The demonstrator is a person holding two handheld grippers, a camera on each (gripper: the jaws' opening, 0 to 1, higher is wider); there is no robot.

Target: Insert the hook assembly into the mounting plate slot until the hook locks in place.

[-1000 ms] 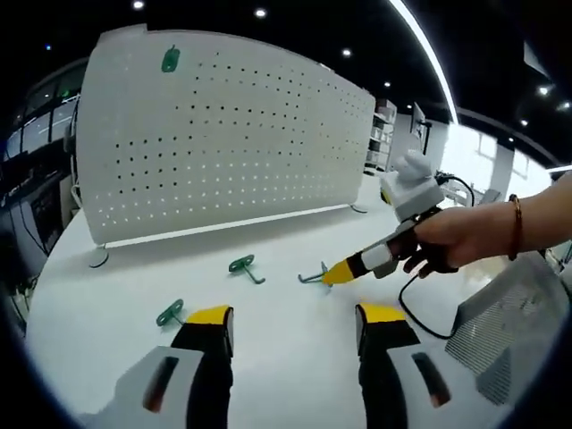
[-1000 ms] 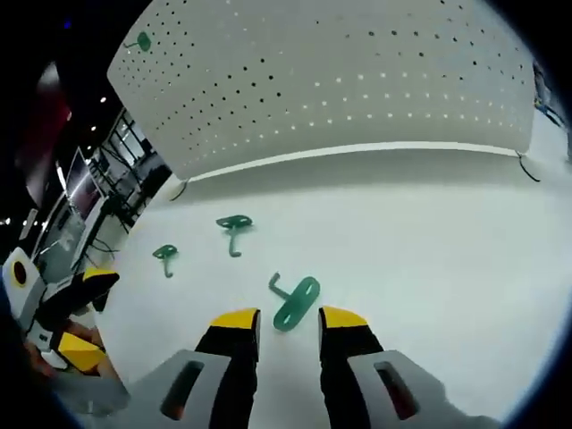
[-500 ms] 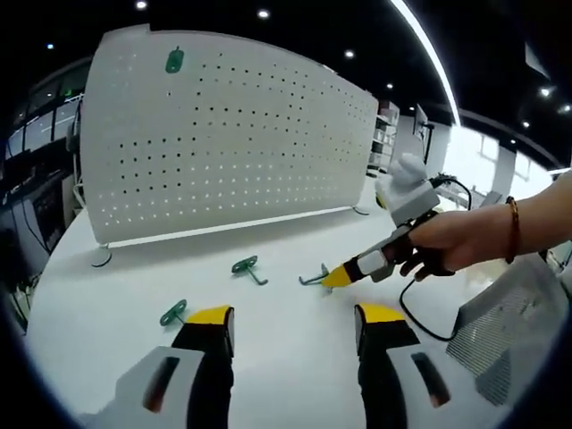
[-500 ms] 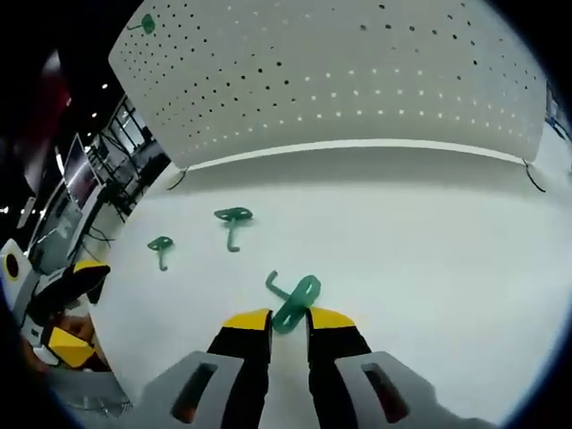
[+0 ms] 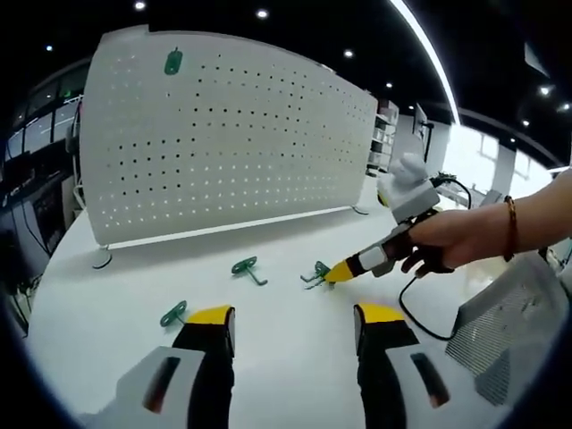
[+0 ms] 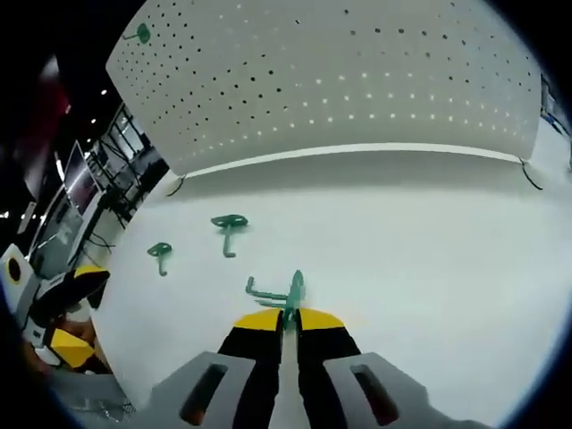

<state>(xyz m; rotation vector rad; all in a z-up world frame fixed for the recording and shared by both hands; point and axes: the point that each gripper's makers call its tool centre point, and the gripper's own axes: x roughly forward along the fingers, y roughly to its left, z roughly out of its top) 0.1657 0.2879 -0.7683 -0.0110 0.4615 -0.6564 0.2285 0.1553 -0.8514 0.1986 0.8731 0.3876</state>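
Right now the right gripper (image 6: 288,319) has its yellow-tipped fingers (image 6: 259,322) pinched nearly together on the plate of a green hook (image 6: 288,295), whose bent arm sticks out to the left of the fingertips just above the white table (image 6: 429,250). The left gripper (image 5: 295,315) sits wide open with nothing between its fingers (image 5: 211,316), one spare hook (image 5: 172,312) just left of its left tip and a second hook (image 5: 246,266) further ahead. The white pegboard (image 5: 223,134) stands upright well beyond both grippers, with a mounted hook (image 5: 172,61) near its top left corner.
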